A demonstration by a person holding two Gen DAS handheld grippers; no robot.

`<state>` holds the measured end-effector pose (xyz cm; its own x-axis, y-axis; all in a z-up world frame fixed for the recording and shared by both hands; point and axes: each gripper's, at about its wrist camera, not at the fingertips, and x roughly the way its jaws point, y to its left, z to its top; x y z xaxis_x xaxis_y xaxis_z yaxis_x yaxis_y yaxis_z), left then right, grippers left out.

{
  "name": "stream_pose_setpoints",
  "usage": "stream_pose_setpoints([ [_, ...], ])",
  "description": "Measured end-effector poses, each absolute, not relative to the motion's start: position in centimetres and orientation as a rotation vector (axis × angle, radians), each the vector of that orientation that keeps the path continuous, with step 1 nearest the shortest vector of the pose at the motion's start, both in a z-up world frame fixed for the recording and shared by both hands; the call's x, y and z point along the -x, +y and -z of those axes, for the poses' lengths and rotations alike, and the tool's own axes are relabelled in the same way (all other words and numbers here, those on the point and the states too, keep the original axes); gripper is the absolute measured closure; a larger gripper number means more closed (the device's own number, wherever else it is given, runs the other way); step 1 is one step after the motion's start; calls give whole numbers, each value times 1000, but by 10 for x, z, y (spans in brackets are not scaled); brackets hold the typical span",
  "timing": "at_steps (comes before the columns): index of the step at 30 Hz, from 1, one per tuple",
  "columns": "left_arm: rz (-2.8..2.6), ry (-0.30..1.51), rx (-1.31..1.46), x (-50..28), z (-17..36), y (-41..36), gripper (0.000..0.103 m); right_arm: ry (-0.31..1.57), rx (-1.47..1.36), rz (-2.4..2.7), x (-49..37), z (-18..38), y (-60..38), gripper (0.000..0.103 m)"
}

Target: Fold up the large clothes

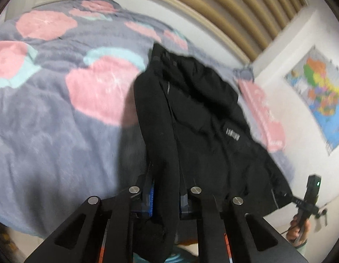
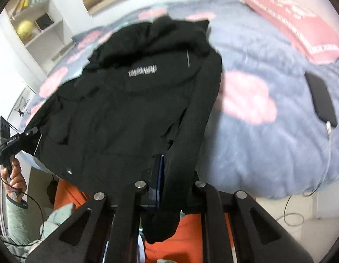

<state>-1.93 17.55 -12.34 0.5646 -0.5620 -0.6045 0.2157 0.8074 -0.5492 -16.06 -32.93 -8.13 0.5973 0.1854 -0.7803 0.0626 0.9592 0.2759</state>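
A large black jacket (image 1: 198, 114) with a pale logo lies spread over the near part of a bed, its hood toward the far side. It also shows in the right wrist view (image 2: 130, 109). My left gripper (image 1: 166, 197) is shut on a black sleeve of the jacket, which hangs down between the fingers. My right gripper (image 2: 171, 186) is shut on the other sleeve edge, which droops below it. Each gripper appears in the other's view at the jacket's hem corner, the right gripper (image 1: 309, 197) and the left gripper (image 2: 9, 140).
The bed carries a grey blanket with pink blotches (image 1: 60, 109). A red pillow (image 2: 301, 26) lies at the head. A black phone with a cable (image 2: 322, 100) rests on the blanket. A white shelf (image 2: 38, 22) and a wall map (image 1: 318, 92) stand around.
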Motion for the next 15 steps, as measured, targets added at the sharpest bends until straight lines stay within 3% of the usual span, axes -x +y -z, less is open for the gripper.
stream_pose_setpoints([
  [15, 577, 644, 595, -112, 15, 176, 89, 712, -397, -34, 39, -17, -403, 88],
])
